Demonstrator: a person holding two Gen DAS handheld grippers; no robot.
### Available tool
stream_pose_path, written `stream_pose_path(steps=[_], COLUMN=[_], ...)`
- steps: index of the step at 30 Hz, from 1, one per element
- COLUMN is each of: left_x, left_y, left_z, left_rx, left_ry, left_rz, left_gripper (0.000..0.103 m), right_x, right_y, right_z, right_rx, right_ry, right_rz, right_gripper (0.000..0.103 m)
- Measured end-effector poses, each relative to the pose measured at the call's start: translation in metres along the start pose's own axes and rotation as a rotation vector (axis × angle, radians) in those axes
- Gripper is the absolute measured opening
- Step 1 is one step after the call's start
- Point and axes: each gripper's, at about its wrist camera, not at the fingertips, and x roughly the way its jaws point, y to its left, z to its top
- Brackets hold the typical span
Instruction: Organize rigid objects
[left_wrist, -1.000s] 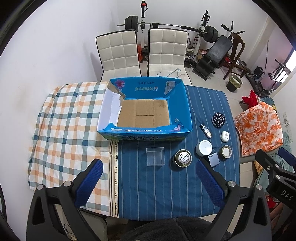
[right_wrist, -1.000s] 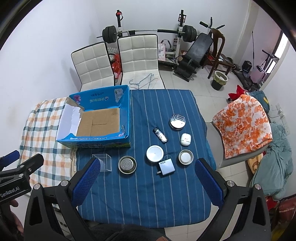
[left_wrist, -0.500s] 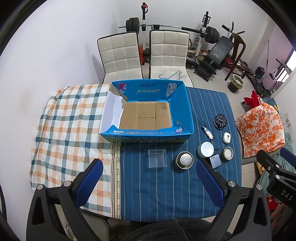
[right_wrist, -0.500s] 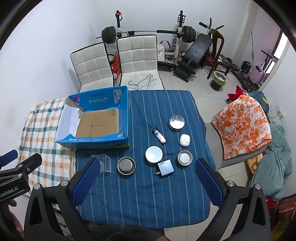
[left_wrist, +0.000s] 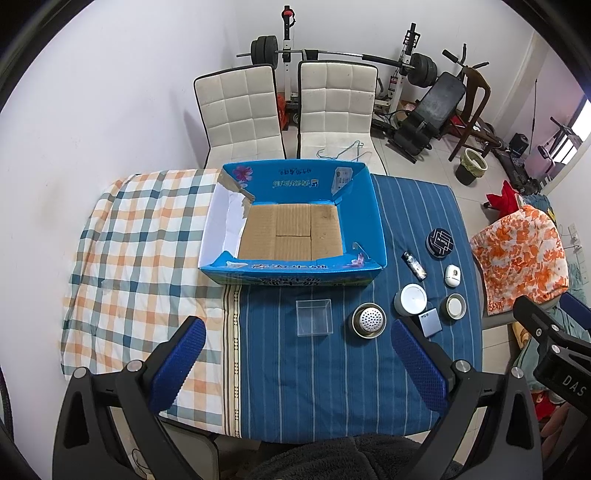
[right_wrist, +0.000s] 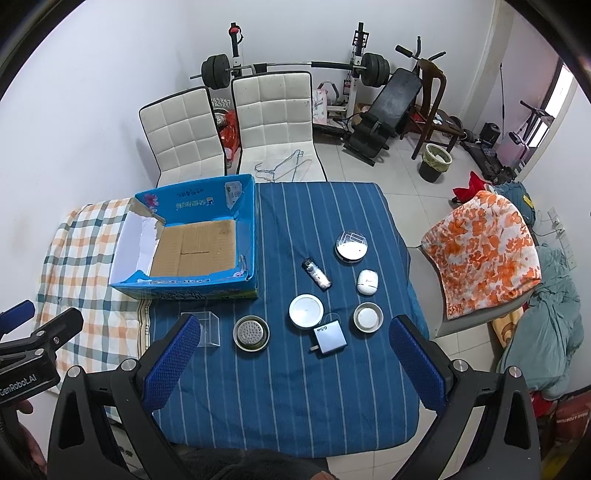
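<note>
An open blue cardboard box (left_wrist: 369, 210) (right_wrist: 247, 221) with a bare brown floor sits mid-table. In front of it lie a clear plastic cube (left_wrist: 314, 316) (right_wrist: 207, 328), a perforated metal cup (left_wrist: 368, 320) (right_wrist: 251, 333), a white round tin (left_wrist: 410, 299) (right_wrist: 306, 310), a grey charger (left_wrist: 430, 322) (right_wrist: 330, 340), a small white-lidded jar (left_wrist: 455, 306) (right_wrist: 367, 317), a white earbud case (left_wrist: 452, 276) (right_wrist: 367, 281), a lighter (left_wrist: 414, 264) (right_wrist: 317, 274) and a dark round tin (left_wrist: 439, 242) (right_wrist: 351, 246). My left gripper (left_wrist: 295, 363) and right gripper (right_wrist: 295, 362) are open, empty, high above the table's near edge.
A checked cloth (left_wrist: 140, 251) covers the table's left part, a blue striped cloth (right_wrist: 295, 387) the right. Two white chairs (left_wrist: 288, 107) stand behind the table, gym gear beyond. A chair draped in orange fabric (right_wrist: 480, 251) stands at the right.
Both grippers have risen and drawn back a little, so the table and objects look smaller. Nothing on the table has moved.
</note>
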Motion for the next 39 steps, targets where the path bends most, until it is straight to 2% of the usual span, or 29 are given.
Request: stream_pose_path(steps=[17, 20, 23, 28, 33, 37, 39], left_x=[-0.001, 0.001, 0.015, 0.057, 0.125, 0.179, 0.209], left_y=[-0.001, -0.001, -0.002, -0.004, -0.002, -0.013, -0.027], left_z=[0.002, 0.004, 0.011, 0.010, -0.002, -0.008, -0.012], left_rx=[0.000, 0.001, 0.008, 0.021, 0.001, -0.014, 0.007], left_ry=[-0.001, 0.008, 0.034, 0.065, 0.122, 0.193, 0.231], left_rz=[-0.001, -0.003, -0.002, -0.006, -0.011, -0.051, -0.066], left_gripper=[0.103, 0.103, 0.103, 0.103, 0.103, 0.103, 0.103], right_x=[0.003, 0.014, 0.043, 0.124, 0.208, 0.275, 0.292], right_y=[0.001, -0.001, -0.002, 0.000, -0.001, -0.015, -0.019], right_z=[0.005, 0.005, 0.001, -0.011, -0.022, -0.030, -0.033], right_rx=[0.009, 0.018, 0.023, 0.047, 0.034, 0.061, 0.078], right_ry=[-0.010, -0.003, 0.033, 0.137, 0.209, 0.317, 0.358], right_rz=[-0.003, 0.000, 0.014, 0.066, -0.003, -0.004, 0.042], right_gripper=[0.103, 0.103, 0.103, 0.103, 0.103, 0.103, 0.103])
